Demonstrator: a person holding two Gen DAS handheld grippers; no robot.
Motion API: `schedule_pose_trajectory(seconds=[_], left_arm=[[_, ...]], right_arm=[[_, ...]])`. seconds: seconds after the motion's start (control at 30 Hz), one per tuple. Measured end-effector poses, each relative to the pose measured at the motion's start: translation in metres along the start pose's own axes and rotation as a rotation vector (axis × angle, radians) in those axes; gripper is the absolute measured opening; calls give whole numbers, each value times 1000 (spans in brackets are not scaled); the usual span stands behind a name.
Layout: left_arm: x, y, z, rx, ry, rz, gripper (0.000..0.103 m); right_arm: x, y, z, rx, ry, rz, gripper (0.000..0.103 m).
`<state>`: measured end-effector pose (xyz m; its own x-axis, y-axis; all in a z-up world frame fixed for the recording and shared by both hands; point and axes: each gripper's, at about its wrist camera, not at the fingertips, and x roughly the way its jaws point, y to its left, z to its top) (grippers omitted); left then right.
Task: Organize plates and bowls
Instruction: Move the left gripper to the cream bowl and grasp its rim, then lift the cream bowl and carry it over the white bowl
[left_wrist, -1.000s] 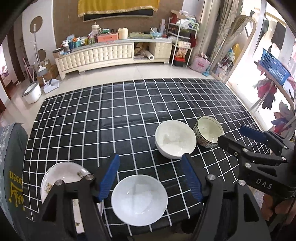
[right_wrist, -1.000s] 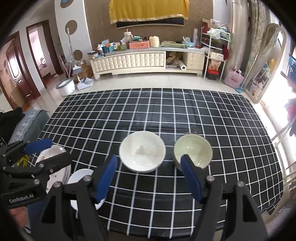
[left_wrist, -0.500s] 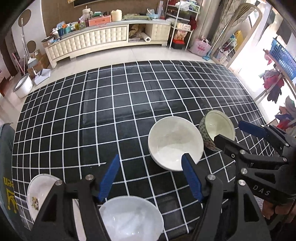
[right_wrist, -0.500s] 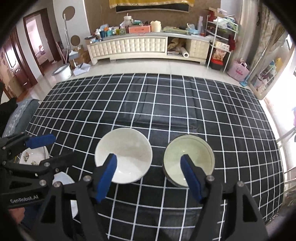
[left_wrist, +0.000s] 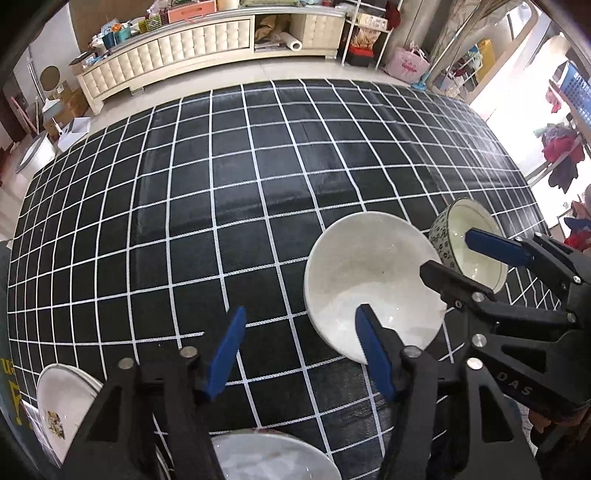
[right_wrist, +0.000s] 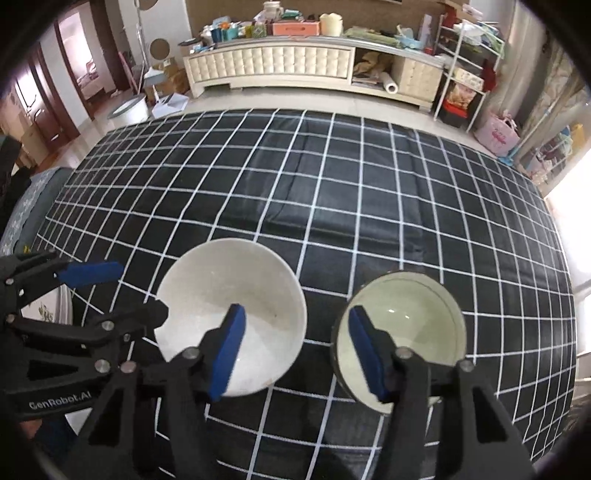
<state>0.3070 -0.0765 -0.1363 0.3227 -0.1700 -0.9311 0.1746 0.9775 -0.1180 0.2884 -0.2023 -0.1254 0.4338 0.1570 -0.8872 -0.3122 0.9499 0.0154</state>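
Observation:
A large white bowl (left_wrist: 373, 284) stands on the black checked tablecloth (left_wrist: 258, 184); it also shows in the right wrist view (right_wrist: 232, 314). To its right stands a patterned bowl (left_wrist: 469, 243) with a pale green inside (right_wrist: 402, 332). My left gripper (left_wrist: 299, 350) is open and empty, its right fingertip over the white bowl's near rim. My right gripper (right_wrist: 295, 347) is open and empty, hovering over the gap between the two bowls. A second white bowl (left_wrist: 273, 458) lies under the left gripper. A white plate (left_wrist: 62, 402) sits at the near left edge.
The far half of the table is bare cloth (right_wrist: 314, 184). A padded chair (right_wrist: 22, 210) stands at the table's left side. A cream cabinet (right_wrist: 288, 66) and shelves (right_wrist: 465, 74) stand across the floor beyond.
Both grippers have moved forward and down toward the two bowls. The near white bowl has slid under the left gripper's view. Both stay open.

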Motion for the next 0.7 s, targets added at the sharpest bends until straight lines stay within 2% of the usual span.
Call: schedule_pose_trajectory(seconds=[0.17, 0.27, 0.37, 0.6, 0.67, 0.7], left_arm=[[16, 6, 3, -21, 35, 19, 51], [24, 8, 1, -23, 59, 10, 50], [30, 11, 1, -29, 67, 5, 45], [42, 4, 2, -20, 75, -14, 33], [47, 3, 2, -28, 80, -29, 30], [50, 0, 3, -32, 80, -35, 28]], right_arm=[[9, 0, 1, -18, 10, -28, 49], [9, -1, 4, -29, 6, -29, 46], [12, -1, 6, -31, 15, -41, 40], [24, 2, 7, -53, 37, -43, 38], [29, 2, 6, -48, 44, -34, 29], [30, 2, 6, -50, 44, -37, 28]])
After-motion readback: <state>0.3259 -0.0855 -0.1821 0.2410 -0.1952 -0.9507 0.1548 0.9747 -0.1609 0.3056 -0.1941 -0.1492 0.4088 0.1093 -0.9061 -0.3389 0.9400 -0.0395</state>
